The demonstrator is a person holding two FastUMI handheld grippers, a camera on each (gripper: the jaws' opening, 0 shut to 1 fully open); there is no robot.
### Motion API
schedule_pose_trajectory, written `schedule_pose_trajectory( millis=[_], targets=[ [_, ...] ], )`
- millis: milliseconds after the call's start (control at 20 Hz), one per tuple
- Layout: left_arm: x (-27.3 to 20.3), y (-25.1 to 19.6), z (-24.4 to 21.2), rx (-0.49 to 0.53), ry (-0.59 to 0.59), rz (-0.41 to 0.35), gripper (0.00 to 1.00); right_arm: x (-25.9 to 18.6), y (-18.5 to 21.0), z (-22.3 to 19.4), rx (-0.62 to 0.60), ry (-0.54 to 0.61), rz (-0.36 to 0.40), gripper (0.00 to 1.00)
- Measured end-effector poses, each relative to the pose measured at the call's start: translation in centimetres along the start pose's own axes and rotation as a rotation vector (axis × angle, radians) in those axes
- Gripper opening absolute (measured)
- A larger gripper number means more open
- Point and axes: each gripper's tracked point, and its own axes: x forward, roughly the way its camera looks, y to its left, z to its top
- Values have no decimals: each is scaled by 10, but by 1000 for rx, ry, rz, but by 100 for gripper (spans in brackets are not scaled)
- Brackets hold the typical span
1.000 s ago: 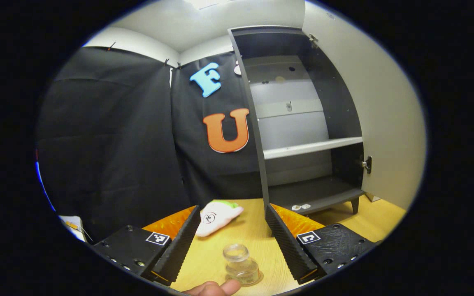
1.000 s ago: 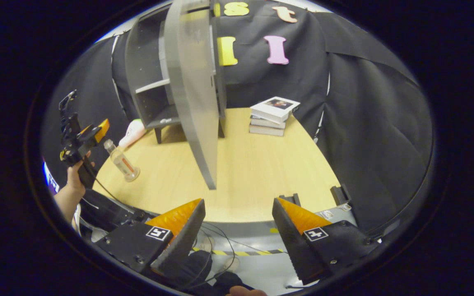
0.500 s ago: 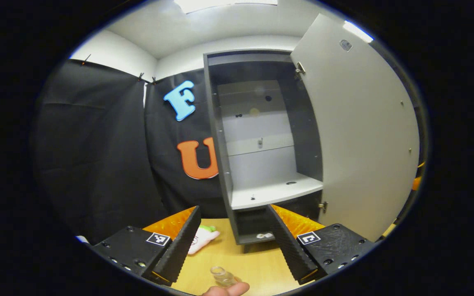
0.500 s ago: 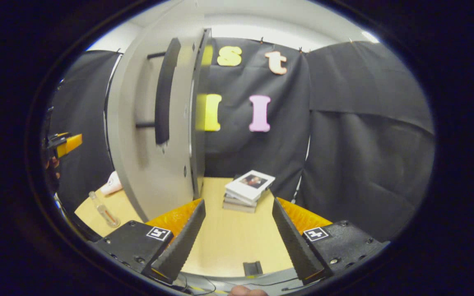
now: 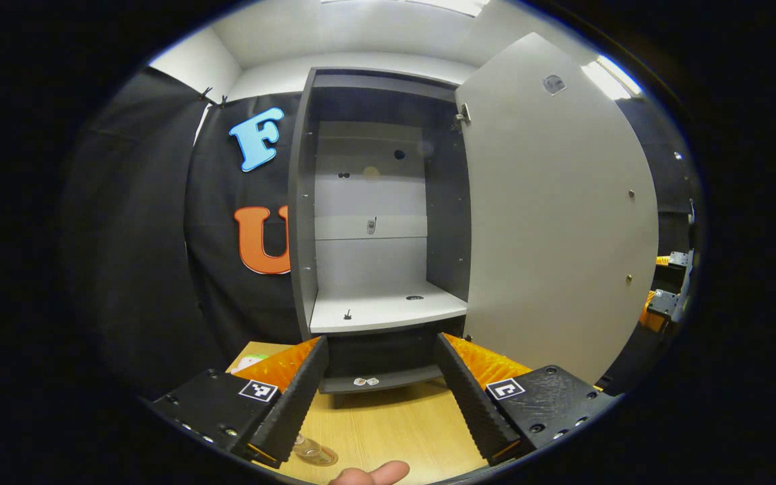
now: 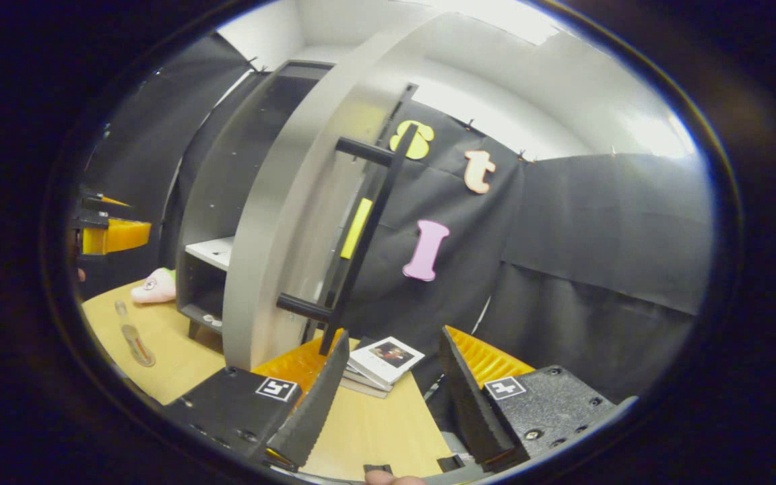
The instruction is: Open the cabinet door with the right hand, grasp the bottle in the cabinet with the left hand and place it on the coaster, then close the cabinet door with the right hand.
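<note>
Left gripper [image 5: 381, 397]: jaws are held wide apart, nothing between them and nothing touched; it is raised above the table [image 5: 388, 431], pointed at the cabinet.
Right gripper [image 6: 391, 397]: jaws are spread apart and empty; the door handle [image 6: 361, 242] is seen just beyond the left finger, at 11 o'clock; whether it is touched cannot be told.
Cabinet [image 5: 374, 222]: stood on the table with its door [image 5: 550, 215] swung open to 3 o'clock; the middle shelf [image 5: 388, 313] is seen bare apart from small fittings, and two small pale bits lie on the bottom shelf.
Bottle [image 6: 133, 335]: stood on the table outside the cabinet, at 9 o'clock in the right gripper view; in the left gripper view its base is seen at 6 o'clock, by a fingertip [image 5: 374, 473].
Coaster: cannot be made out under the bottle.
Right gripper view: a stack of books [image 6: 381, 360] at 6 o'clock, a pale soft toy [image 6: 153, 286] left of the cabinet, and the other gripper at 9 o'clock.
Left gripper view: the cabinet's inside is shown head-on.
</note>
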Motion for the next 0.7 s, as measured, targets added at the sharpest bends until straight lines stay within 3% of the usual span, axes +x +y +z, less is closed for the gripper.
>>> schedule_pose_trajectory(
  millis=[150, 400, 700],
  targets=[
    [12, 33, -22, 7, 56, 64, 96, 3, 34, 12, 2, 2, 91, 87],
    [17, 67, -16, -6, 45, 162, 97, 17, 80, 28, 10, -30, 228, 87],
    [20, 75, -14, 19, 41, 200, 96, 25, 99, 38, -3, -52, 295, 88]
  ],
)
